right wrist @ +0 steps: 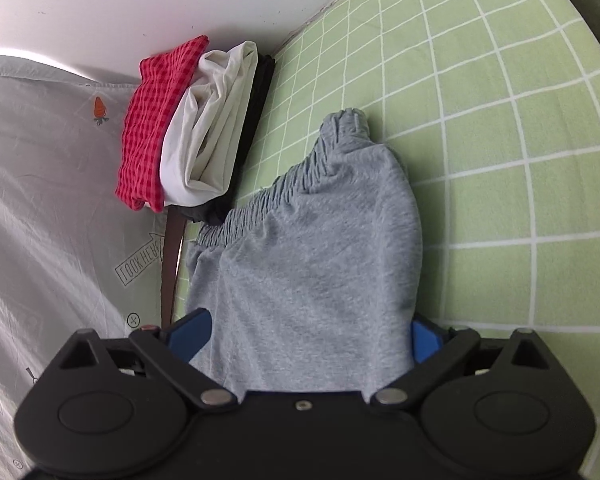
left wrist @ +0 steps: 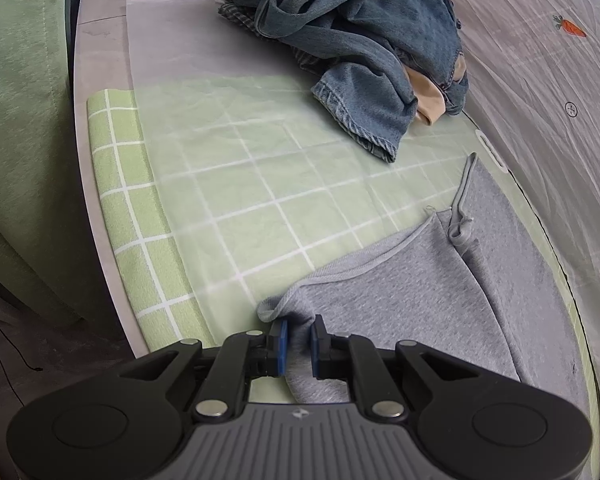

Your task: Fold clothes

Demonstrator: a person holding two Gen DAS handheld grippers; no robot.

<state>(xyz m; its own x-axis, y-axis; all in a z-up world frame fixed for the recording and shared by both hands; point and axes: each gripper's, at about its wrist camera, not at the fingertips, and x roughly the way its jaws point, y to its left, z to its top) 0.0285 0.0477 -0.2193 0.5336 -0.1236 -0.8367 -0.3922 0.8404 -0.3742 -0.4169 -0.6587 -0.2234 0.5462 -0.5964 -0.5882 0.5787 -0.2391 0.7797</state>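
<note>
The grey sweatpants point(left wrist: 420, 292) lie on the green checked sheet point(left wrist: 260, 184), occupying the 5 o'clock part of the left wrist view. A hemmed edge and a drawstring point(left wrist: 462, 216) run toward 1 o'clock. The left gripper point(left wrist: 299, 334) is clenched on a fold of the grey fabric at its near corner, blue pads point(left wrist: 282, 340) pressing it from both sides.

In the right wrist view the same sweatpants point(right wrist: 312, 264) drape over the right gripper point(right wrist: 304, 336), the gathered elastic waistband point(right wrist: 284, 188) running toward 12 o'clock. Its blue fingers point(right wrist: 190, 334) stand spread wide, with cloth lying between and across them; whether they pinch anything cannot be told.

At 1 o'clock from the left gripper, a heap of denim jeans point(left wrist: 360, 40) rests on the sheet, well apart from the sweatpants. At 11 o'clock from the right gripper sits a stack: red checked garment point(right wrist: 156, 124), white garment point(right wrist: 208, 128), and black garment point(right wrist: 256, 108).
</note>
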